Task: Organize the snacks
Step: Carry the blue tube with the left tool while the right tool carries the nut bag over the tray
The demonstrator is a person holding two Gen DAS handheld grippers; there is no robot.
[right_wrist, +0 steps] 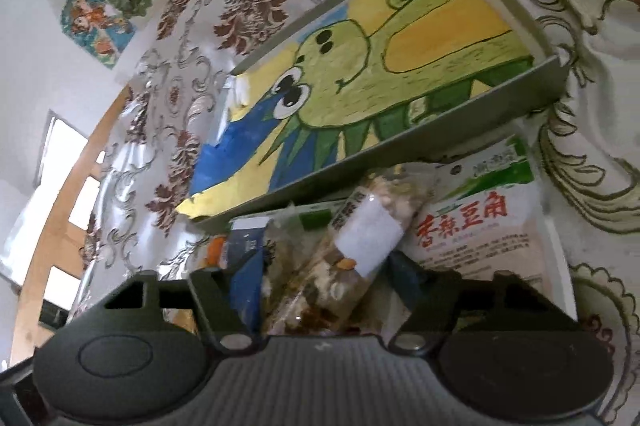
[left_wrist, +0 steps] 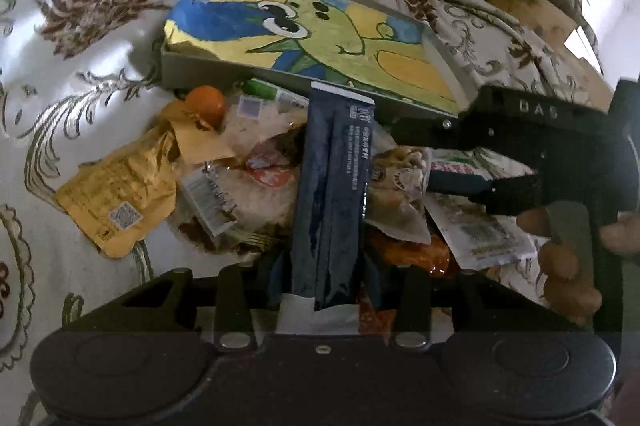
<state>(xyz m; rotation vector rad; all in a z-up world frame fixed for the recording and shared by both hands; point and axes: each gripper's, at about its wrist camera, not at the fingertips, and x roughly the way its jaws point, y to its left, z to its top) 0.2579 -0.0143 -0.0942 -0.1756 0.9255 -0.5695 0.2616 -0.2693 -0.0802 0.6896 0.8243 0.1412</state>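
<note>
Left gripper [left_wrist: 326, 282] clamped on dark blue sachet [left_wrist: 334, 193], standing upright over snack pile [left_wrist: 248, 185] just in front of grey tray [left_wrist: 176, 61]; sachet's lower end hidden behind gripper body. Right gripper [right_wrist: 320, 290] closed around clear nut packet [right_wrist: 352, 250], also in front of tray [right_wrist: 540, 85]; packet's base cut off. Below it, green-white pouch [right_wrist: 480, 226] half covered. Orange ball [left_wrist: 206, 101] beside tray corner, partly buried. Print on wrappers unreadable.

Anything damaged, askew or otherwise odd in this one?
Yes. The painted paper lining in the grey tray is torn and ragged at one end. The snack packets lie in a loose overlapping heap beside the tray, none inside it yet.
</note>
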